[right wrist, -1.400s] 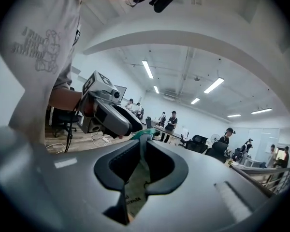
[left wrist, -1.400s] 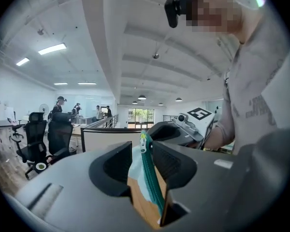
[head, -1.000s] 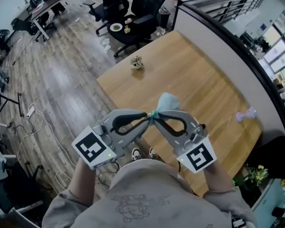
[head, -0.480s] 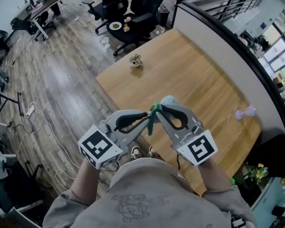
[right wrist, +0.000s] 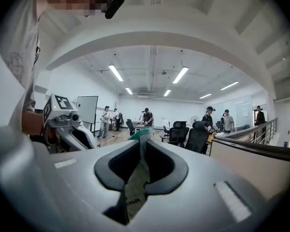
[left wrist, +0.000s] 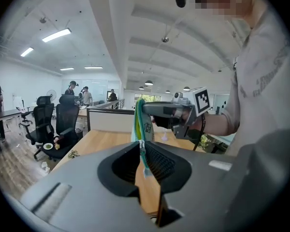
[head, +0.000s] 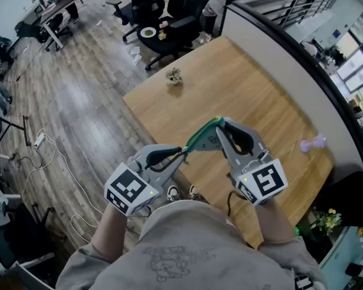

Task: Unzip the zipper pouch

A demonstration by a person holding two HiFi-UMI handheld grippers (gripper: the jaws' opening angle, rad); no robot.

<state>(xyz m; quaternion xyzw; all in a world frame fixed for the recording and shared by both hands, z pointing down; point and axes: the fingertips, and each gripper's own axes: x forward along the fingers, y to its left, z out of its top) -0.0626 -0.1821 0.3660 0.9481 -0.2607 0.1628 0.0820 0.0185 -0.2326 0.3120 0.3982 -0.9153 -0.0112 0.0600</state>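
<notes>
Both claws were narrowed to a pinch, and the zipper pouch (head: pixel 207 135) hung stretched in the air between them, touching neither the desk (head: pixel 254 95) nor anything else. The left claw (head: pixel 185 151) was clamped on a thin strip that looked like the zipper pull (left wrist: pixel 143 154), with the pouch rising straight ahead of its tips. The right claw (head: pixel 220 125) gripped the pouch's fabric, which ran down between its jaws. The green zipper edge climbed from the left claw's tips up to the right claw's.

The weakest point seemed to be the left claw's hold. The pull was slim and caught only near the tips, so a tug angled off the zipper line would probably slide it out. The fabric in the right claw could also creep if the pull met resistance, because cloth gives little to bite on. If the two claws twisted against each other, the zipper line would likely bend and the slider could jam on loose material. A lost grip on either side would leave the pouch dangling from the other claw over the desk's near edge, where a drop might miss the desk.
</notes>
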